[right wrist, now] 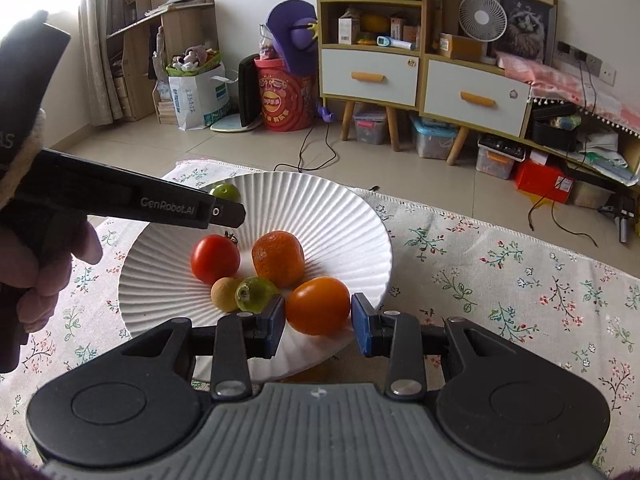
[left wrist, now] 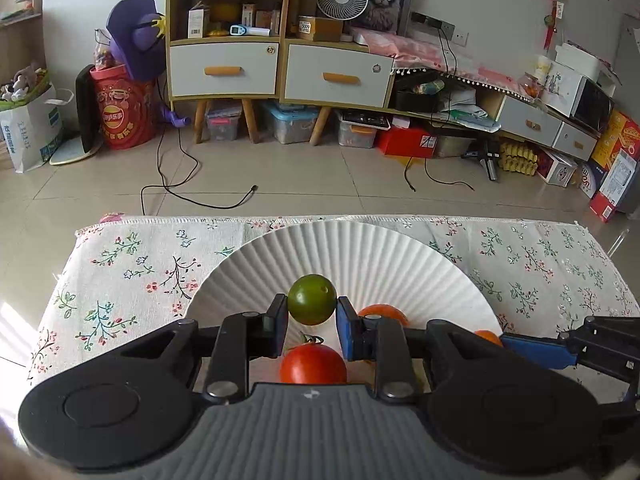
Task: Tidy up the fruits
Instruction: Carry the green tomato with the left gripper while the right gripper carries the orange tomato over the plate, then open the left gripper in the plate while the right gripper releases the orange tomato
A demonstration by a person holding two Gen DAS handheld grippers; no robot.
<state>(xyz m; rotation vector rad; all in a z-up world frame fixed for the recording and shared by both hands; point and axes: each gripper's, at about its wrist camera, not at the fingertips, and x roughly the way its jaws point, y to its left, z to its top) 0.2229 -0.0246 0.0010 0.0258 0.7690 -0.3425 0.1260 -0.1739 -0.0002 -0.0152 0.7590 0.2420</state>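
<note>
Over the flowered cloth (left wrist: 120, 264) sits the ribbed white plate (right wrist: 340, 216), and I hold a smooth green fruit (left wrist: 312, 299) clamped in my left gripper (left wrist: 312, 320) above it. My right gripper (right wrist: 319, 320) stands narrow around the glossy orange tomato (right wrist: 318, 305); a small gap shows at the right pad. Round, slick skins may slip or roll against the red tomato (right wrist: 215, 259) and rough mandarin (right wrist: 278, 258).
</note>
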